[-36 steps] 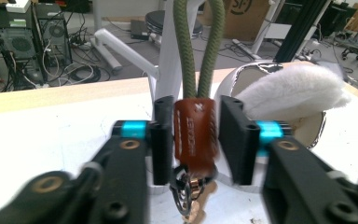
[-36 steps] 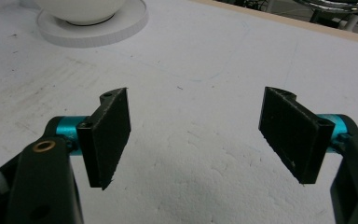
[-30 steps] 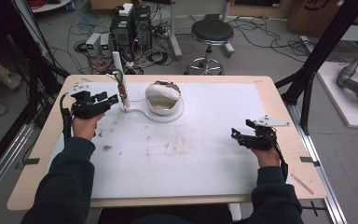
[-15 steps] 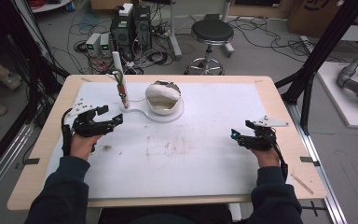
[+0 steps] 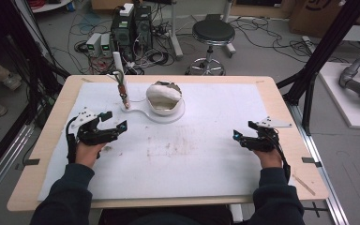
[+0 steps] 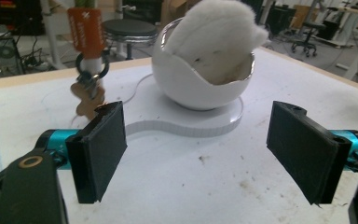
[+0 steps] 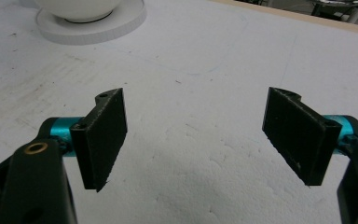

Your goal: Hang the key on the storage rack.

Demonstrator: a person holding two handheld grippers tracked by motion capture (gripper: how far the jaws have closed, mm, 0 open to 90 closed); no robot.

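White egg-shaped bowl [image 6: 200, 79] on a flat white base [image 6: 186, 122] at the worktop's [image 5: 281, 101] far centre, holding a white fluffy lump [image 6: 214, 39]. Left gripper [image 5: 115, 125], jaws just opened wide with nothing between, lies near it; right gripper [image 5: 242, 136] released, well apart.

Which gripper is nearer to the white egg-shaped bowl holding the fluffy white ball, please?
Left. The left gripper sits just ahead-left of the bowl, jaws open; the right gripper rests farther off at the right.
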